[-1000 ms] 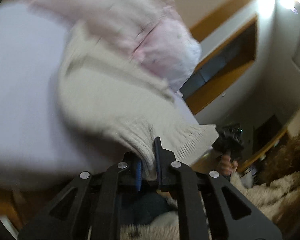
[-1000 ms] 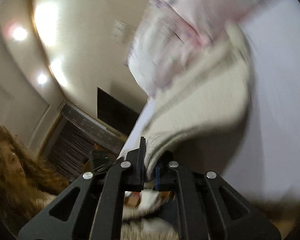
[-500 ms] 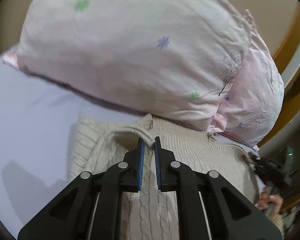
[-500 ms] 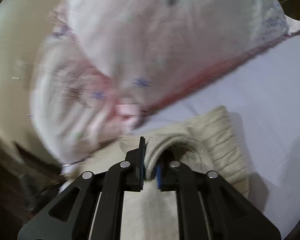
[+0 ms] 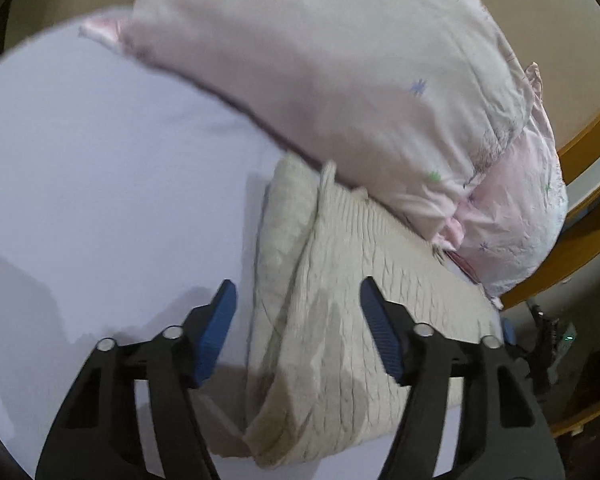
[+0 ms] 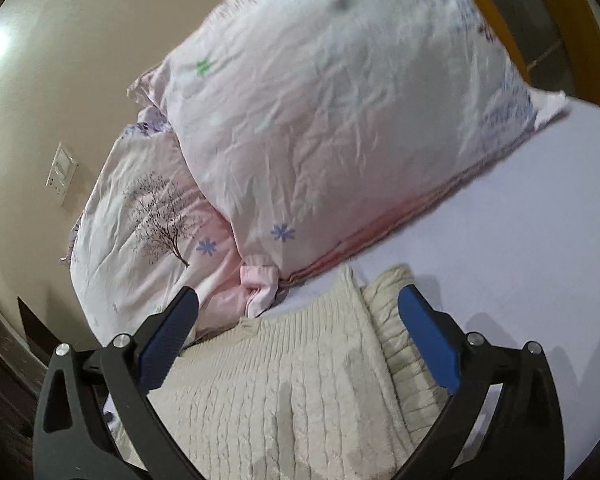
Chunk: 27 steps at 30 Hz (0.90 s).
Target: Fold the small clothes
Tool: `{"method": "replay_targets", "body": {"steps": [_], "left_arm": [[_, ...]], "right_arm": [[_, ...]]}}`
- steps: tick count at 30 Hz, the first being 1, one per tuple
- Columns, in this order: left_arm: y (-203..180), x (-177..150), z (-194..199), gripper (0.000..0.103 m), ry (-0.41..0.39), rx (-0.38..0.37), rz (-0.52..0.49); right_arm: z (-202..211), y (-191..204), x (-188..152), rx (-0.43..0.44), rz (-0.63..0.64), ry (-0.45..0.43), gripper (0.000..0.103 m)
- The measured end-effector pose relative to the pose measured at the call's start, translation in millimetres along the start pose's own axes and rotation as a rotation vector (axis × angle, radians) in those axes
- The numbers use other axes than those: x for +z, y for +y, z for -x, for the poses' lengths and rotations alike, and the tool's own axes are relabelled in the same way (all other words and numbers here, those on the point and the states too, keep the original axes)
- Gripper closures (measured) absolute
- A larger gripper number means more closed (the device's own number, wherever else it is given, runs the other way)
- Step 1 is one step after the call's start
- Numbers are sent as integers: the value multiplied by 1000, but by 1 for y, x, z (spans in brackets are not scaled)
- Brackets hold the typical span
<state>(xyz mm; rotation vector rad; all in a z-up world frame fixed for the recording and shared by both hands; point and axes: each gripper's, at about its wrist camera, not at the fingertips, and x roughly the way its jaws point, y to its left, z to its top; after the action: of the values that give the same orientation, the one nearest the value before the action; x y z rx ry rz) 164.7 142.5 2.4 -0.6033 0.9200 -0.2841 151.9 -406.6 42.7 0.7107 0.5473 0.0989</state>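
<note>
A cream cable-knit sweater [image 5: 340, 300] lies folded on the pale lilac bed sheet [image 5: 100, 200], its far edge against the pillows. My left gripper [image 5: 298, 304] is open and empty, its blue-padded jaws spread just above the sweater's left part. The sweater also shows in the right wrist view [image 6: 300, 392]. My right gripper [image 6: 298, 312] is open and empty, its jaws spread over the sweater's far edge, apart from the cloth.
Two pale pink flowered pillows [image 6: 340, 120] are stacked at the head of the bed, right behind the sweater. A wooden headboard [image 5: 588, 208] and a beige wall [image 6: 60, 60] with a switch plate lie beyond. Bare sheet [image 6: 520, 240] spreads to the right.
Both grippers were shut on the sweater's edge and carried it over toward the pillows. Both have now opened and let go, and the sweater lies folded on the sheet.
</note>
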Motion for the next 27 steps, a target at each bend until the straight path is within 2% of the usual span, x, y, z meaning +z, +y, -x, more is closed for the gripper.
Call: {"method": "replay_targets", "body": {"steps": [2, 4, 5, 6, 8, 10, 12, 15, 16, 17, 18, 19, 20, 22, 23, 24, 26, 27], "left_arm": [[-1, -7, -12, 50, 25, -21, 7], [-9, -13, -14, 56, -7, 5, -21], [-11, -15, -16, 76, -1, 9, -18], [-11, -16, -20, 83, 26, -15, 19], [-14, -14, -14, 86, 10, -91, 92], [-36, -13, -3, 87, -20, -160, 71], [-85, -10, 8, 87, -51, -263, -4], [-160, -12, -2, 87, -37, -431, -92], [-188, -15, -17, 87, -3, -502, -119], [-207, -18, -31, 87, 27, -540, -136], [-239, -27, -63, 87, 99, -596, -142], [-252, -32, -82, 85, 156, -629, -130], [-267, -38, -109, 85, 238, -673, -105], [-290, -51, -162, 85, 451, -829, 8], [-293, -52, -169, 85, 483, -838, 29], [-294, -53, -169, 85, 472, -817, 18], [-288, -44, -142, 85, 355, -741, -102], [-282, -41, -130, 75, 308, -693, -141]], "right_arm": [[-6, 3, -2, 3, -6, 14, 3], [-7, 2, -6, 21, -16, 21, 3], [-6, 0, -5, 33, -24, 26, 3], [-1, -2, -6, 44, -28, 30, 3], [2, -6, -3, 74, -52, 37, 3], [6, -9, 2, 100, -70, 30, 3], [13, -12, 8, 121, -84, 10, 3], [27, -16, 18, 138, -93, -43, 3], [33, -18, 22, 118, -81, -69, 3], [37, -19, 25, 92, -63, -88, 3], [39, -20, 28, 69, -50, -97, 3], [41, -23, 31, 34, -32, -104, 3], [40, -27, 34, 16, -25, -101, 3], [35, -41, 39, 7, -46, -62, 3], [33, -48, 41, 15, -67, -38, 3], [30, -55, 42, 25, -92, -12, 3], [24, -68, 44, 87, -163, 57, 3], [22, -71, 44, 126, -192, 89, 3]]}}
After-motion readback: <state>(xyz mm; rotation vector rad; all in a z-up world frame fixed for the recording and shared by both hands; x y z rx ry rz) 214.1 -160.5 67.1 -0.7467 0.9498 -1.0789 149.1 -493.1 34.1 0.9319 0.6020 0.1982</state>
